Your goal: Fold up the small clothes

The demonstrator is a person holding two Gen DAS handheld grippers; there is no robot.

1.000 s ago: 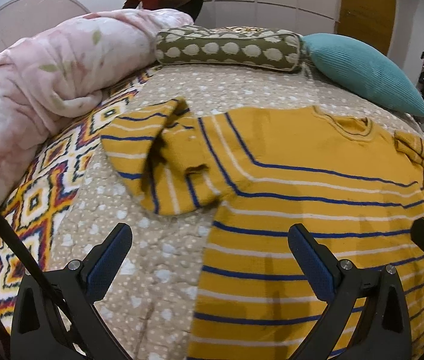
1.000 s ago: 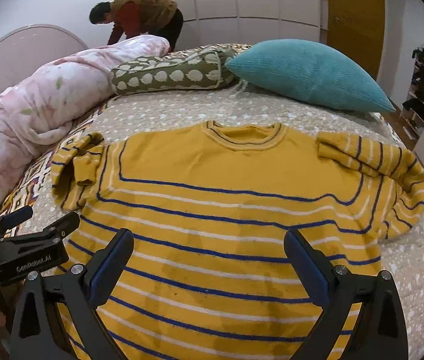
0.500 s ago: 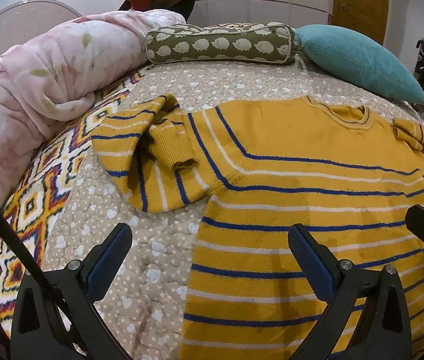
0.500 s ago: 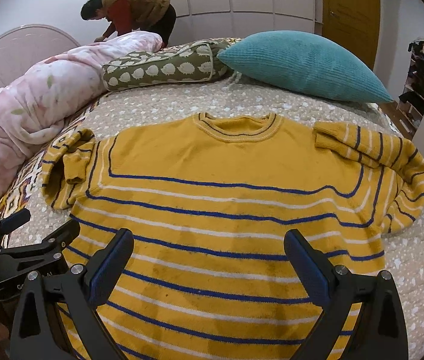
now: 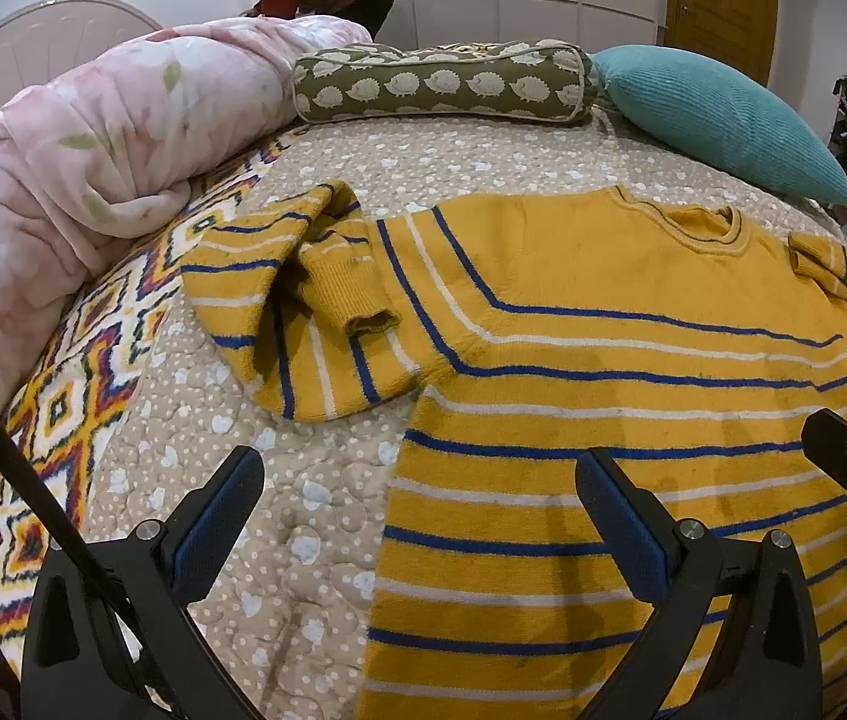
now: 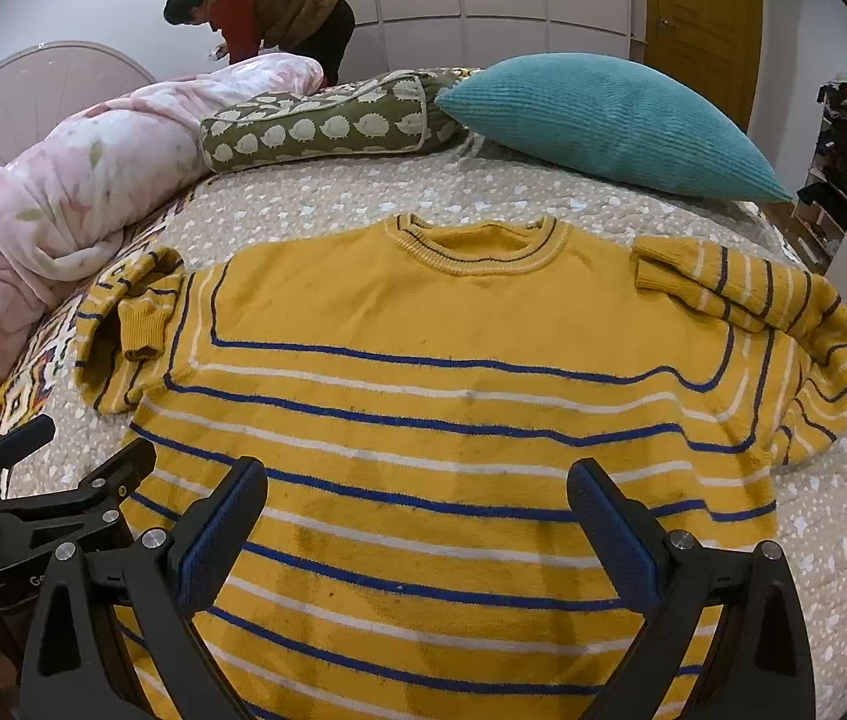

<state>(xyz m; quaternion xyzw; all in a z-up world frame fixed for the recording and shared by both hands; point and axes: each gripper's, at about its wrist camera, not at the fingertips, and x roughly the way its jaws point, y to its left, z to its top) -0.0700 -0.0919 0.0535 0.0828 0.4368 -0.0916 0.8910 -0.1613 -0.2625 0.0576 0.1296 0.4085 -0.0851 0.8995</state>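
A yellow sweater with blue and white stripes lies flat on the bed, neck away from me; it also shows in the left wrist view. Its left sleeve is folded back on itself, cuff toward the body. Its right sleeve is bent at the bed's right edge. My left gripper is open and empty above the sweater's left side edge; it also shows in the right wrist view. My right gripper is open and empty above the lower body of the sweater.
A rolled pink floral duvet lies along the left. A green hedgehog bolster and a teal pillow sit at the back. A patterned blanket is at the left. A person bends over beyond the bed.
Both grippers have pulled back slightly and lifted, so the sweater sits a little farther off. Both stay open. The sweater has not moved.
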